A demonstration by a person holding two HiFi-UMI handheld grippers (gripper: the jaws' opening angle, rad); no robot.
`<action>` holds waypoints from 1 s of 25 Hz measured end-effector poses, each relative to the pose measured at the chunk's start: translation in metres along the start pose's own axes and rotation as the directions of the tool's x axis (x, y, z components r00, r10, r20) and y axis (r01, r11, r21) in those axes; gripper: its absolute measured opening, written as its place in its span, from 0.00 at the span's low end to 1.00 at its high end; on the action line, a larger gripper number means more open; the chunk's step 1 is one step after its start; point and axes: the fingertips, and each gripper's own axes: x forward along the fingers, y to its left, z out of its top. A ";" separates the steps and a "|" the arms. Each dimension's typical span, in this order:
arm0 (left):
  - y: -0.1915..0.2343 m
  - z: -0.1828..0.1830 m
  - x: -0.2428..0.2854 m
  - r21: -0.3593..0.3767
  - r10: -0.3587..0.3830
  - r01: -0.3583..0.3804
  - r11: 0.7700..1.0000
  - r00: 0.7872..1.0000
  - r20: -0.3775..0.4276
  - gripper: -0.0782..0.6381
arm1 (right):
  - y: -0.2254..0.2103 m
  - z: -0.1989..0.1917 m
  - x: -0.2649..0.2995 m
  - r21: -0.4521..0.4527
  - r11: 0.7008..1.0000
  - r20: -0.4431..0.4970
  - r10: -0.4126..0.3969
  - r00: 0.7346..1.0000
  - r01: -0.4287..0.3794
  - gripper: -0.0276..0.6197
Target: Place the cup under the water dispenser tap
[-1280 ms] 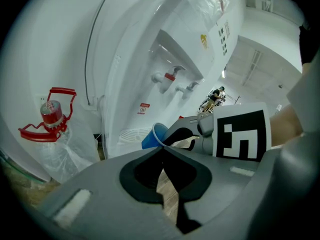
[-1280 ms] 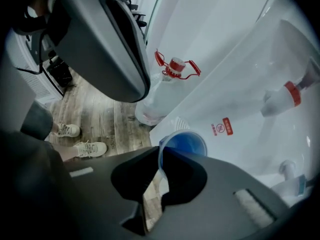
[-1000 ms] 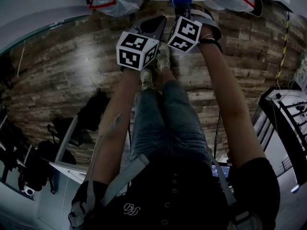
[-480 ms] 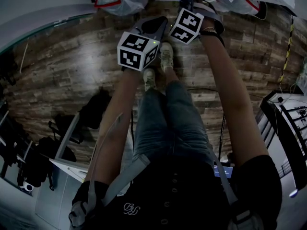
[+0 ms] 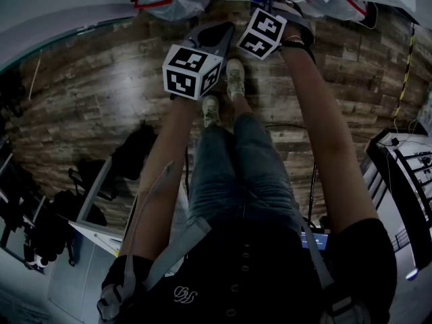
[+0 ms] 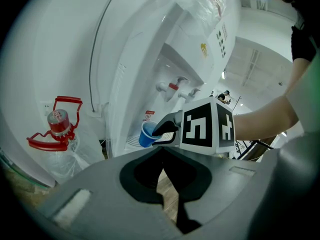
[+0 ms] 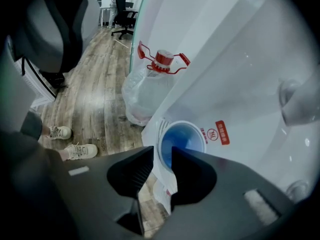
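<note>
The white water dispenser [image 6: 150, 59] has two taps [image 6: 172, 87] above its drip tray [image 6: 130, 142]. The left gripper [image 6: 161, 153] hangs back, its jaws together on nothing. The right gripper [image 7: 162, 156] is opening, with the rim wall of the blue disposable cup [image 7: 182, 138] between its jaws. The cup stands on the tray below the taps (probably light, thin-walled and easy to crush or tip). Pinch the rim wall gently.

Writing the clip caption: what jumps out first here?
The blue cup on the drip tray of the white water dispenser, with the right gripper's jaws opening astride its rim. Next, the red-handled water bottle in a plastic bag on the floor beside the dispenser. The left gripper hangs back, jaws together and empty.
</note>
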 end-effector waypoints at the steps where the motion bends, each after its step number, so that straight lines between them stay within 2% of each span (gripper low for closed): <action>1: 0.000 0.000 -0.001 0.001 -0.001 0.001 1.000 1.000 -0.001 0.12 | 0.000 0.000 -0.001 0.005 1.000 0.000 0.000 1.000 0.000 0.19; 14: -0.032 0.008 -0.017 0.048 -0.042 0.043 0.998 0.999 -0.009 0.12 | -0.008 0.015 -0.054 0.073 0.994 0.070 -0.084 0.994 0.079 0.20; 25: -0.063 0.016 -0.068 0.090 -0.055 0.054 0.994 0.998 0.008 0.12 | 0.008 0.033 -0.131 0.125 0.984 0.122 -0.139 0.983 0.124 0.21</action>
